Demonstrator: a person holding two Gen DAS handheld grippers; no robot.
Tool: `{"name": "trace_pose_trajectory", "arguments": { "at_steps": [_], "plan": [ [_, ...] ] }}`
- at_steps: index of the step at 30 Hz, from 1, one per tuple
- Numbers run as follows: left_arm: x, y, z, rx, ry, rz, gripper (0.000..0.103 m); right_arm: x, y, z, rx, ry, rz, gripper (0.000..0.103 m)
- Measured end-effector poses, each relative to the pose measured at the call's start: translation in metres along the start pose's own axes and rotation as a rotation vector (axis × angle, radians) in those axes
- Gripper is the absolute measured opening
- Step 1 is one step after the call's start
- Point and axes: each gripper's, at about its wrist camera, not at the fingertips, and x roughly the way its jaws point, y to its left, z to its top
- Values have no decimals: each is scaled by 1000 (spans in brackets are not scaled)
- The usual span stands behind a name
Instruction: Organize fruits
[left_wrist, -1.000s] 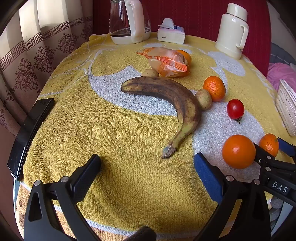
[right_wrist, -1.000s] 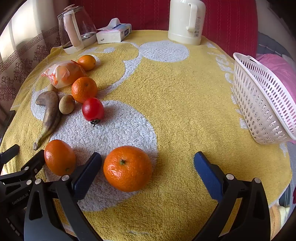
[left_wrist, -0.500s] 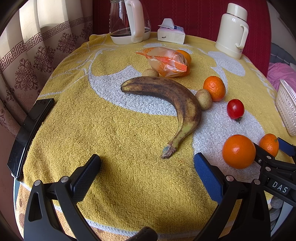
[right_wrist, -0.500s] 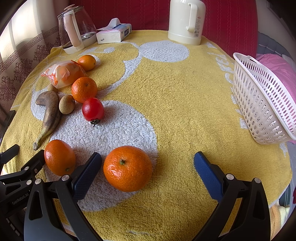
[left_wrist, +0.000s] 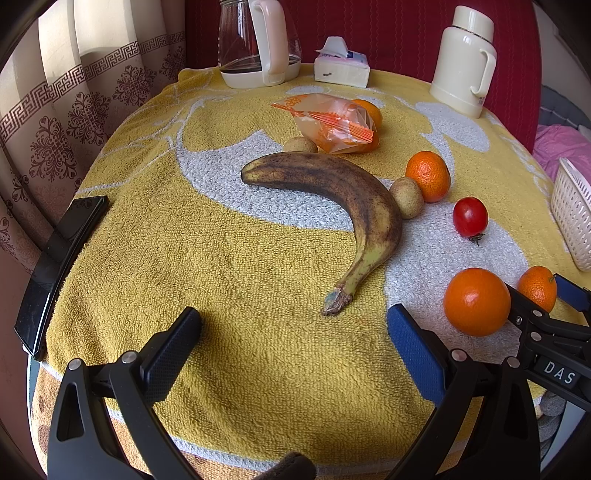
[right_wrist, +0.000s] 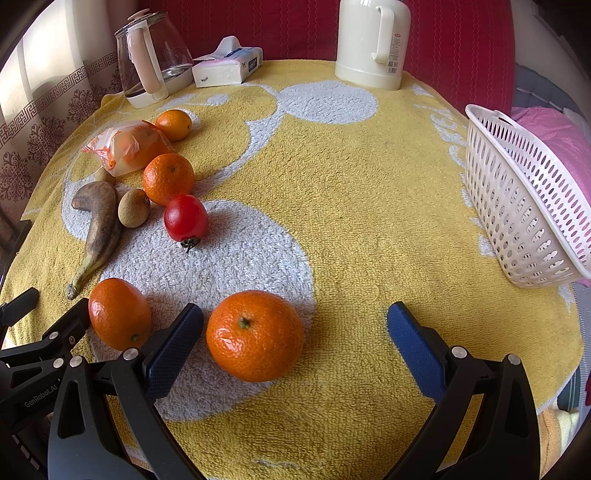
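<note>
A brown-spotted banana (left_wrist: 347, 199) lies mid-table, its stem just ahead of my open left gripper (left_wrist: 291, 332). Near it sit a tomato (left_wrist: 470, 217), two small brown fruits (left_wrist: 406, 196), several oranges (left_wrist: 428, 175) and a bagged orange (left_wrist: 332, 123). In the right wrist view, a large orange (right_wrist: 255, 335) rests close to the left finger of my open right gripper (right_wrist: 295, 332), not gripped. Another orange (right_wrist: 119, 313) sits just left of that finger. A white basket (right_wrist: 524, 206) stands at the right edge.
On the yellow towel-covered table, a glass kettle (left_wrist: 258, 40), a tissue pack (left_wrist: 341, 64) and a cream thermos (left_wrist: 463, 59) line the far edge. A black phone (left_wrist: 59, 266) lies on the left rim. A curtain hangs at left.
</note>
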Motion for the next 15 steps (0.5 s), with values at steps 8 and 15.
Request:
{"name": "trace_pose_trajectory", "arguments": {
  "at_steps": [8,15],
  "plan": [
    [0,0,0,0,1,1,98,-1,0,0,-13,3,-1,101],
    [-1,1,0,0,3,5,98,-1,-1,0,-14,3,-3,101]
  ]
}}
